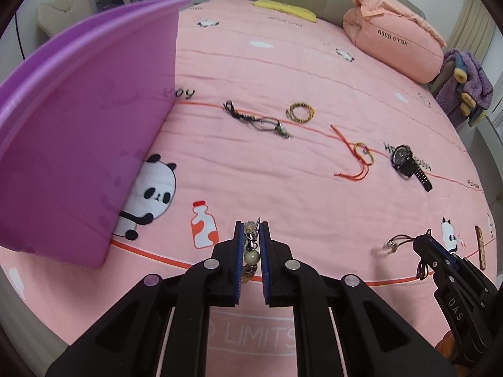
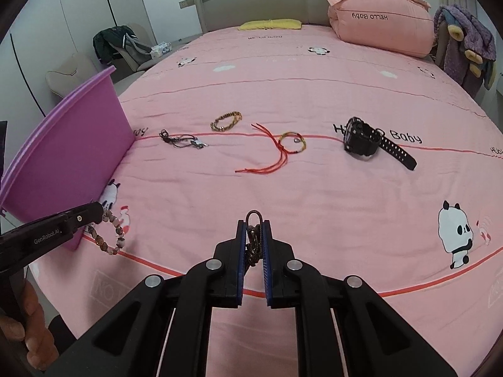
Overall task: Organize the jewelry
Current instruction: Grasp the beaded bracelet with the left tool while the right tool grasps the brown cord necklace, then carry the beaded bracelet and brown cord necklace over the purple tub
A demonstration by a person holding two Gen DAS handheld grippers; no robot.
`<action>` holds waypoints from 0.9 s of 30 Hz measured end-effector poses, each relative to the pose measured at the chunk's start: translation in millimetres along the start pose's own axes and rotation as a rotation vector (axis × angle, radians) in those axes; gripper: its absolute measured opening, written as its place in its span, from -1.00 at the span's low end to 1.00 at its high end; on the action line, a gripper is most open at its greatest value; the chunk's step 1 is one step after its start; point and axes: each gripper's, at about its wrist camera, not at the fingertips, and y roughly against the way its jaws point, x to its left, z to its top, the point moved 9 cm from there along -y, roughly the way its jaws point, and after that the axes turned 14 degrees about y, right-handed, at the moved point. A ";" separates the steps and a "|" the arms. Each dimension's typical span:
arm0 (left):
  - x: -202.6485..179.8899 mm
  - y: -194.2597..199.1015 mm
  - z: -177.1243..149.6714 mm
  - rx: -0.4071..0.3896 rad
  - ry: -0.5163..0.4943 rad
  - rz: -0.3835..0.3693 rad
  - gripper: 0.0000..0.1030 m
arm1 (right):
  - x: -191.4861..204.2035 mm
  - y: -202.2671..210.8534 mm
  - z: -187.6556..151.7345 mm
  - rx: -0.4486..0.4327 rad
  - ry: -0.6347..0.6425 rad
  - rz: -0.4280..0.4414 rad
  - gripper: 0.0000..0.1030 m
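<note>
Clamped in the left gripper (image 1: 251, 245): a beaded bracelet (image 2: 108, 235), pinched between the blue pads low in the centre of the left wrist view, with one pale bead and a metal clasp showing in the gap. In the right wrist view, hung as a loop from the tip at lower left, clear of the bedspread (image 2: 283, 188) — held by one short stretch, probably so that the rest could drop freely.

Pressed together likewise in the right gripper (image 2: 253, 242): a dark cord piece (image 2: 253, 238), its loop poking out past the tips, the slack dangling at lower right of the left wrist view.

Stood on the left of both frames, just beside the bracelet: a purple bin (image 2: 69, 150), likely the drop point.

Left lying across mid-frame, well apart: a dark cord (image 2: 184, 140), a woven bracelet (image 2: 226, 121), a red string bracelet (image 2: 276, 150), and a black watch (image 2: 371, 141).
</note>
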 end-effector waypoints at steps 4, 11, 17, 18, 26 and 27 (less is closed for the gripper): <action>-3.2 28.0 11.7 -0.038 -0.003 -0.015 -0.81 | 10.6 21.7 20.9 -0.054 0.021 0.012 -0.81; -6.4 82.3 44.0 -0.108 -0.002 -0.051 -0.81 | 38.2 55.3 67.8 -0.149 0.058 0.063 -0.81; 4.7 130.9 80.1 -0.166 0.037 -0.097 -0.81 | 80.9 82.2 115.4 -0.230 0.102 0.135 -0.81; 8.6 139.1 86.7 -0.183 0.042 -0.097 -0.81 | 88.4 85.2 121.8 -0.239 0.112 0.147 -0.81; 65.3 179.8 135.6 -0.289 0.076 -0.019 -0.81 | 167.2 102.9 179.7 -0.310 0.212 0.258 -0.81; 74.5 181.1 139.7 -0.296 0.081 -0.001 -0.81 | 178.0 102.5 186.0 -0.314 0.226 0.272 -0.81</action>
